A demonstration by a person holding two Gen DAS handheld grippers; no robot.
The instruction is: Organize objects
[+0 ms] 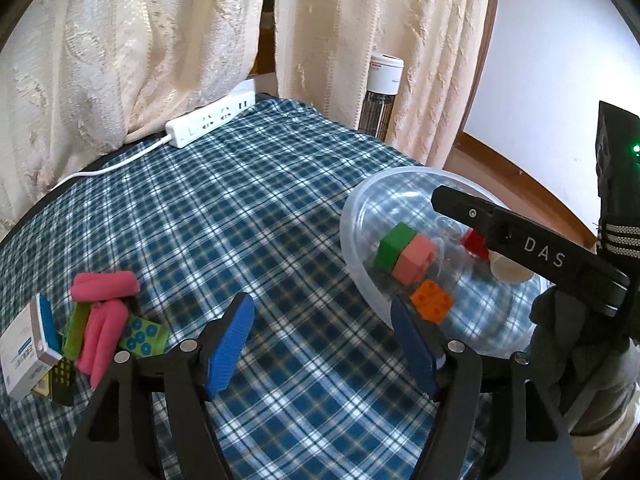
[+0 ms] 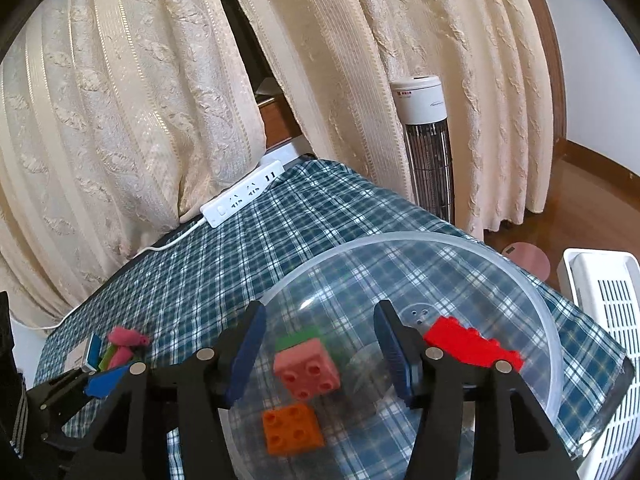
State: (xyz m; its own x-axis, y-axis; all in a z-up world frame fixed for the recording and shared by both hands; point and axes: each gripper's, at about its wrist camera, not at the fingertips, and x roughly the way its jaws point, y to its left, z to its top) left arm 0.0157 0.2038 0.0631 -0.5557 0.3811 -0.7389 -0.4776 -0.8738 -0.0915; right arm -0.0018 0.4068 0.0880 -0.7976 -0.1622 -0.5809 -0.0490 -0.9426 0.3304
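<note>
A clear plastic bowl [image 2: 400, 236] on the plaid cloth holds a pink block [image 2: 306, 368], a green block [image 2: 300, 338] against it, an orange block [image 2: 292, 428] and a red block [image 2: 472, 344]. My right gripper [image 2: 320, 344] hangs open over the bowl, and the pink block lies below the gap, untouched. My left gripper [image 1: 320, 344] is open over bare cloth, with the bowl [image 1: 360, 240] to its right. To its left lies a pile of pink foam rolls [image 1: 104, 292], green pieces and a white box [image 1: 24, 360]. One right finger [image 1: 460, 204] reaches over the bowl.
A white power strip [image 1: 212, 118] with its cable lies at the table's far edge under cream curtains [image 1: 140, 40]. A tower heater [image 2: 424, 140] stands behind the table. A white slotted basket [image 2: 608, 320] sits off the right edge, over the wooden floor.
</note>
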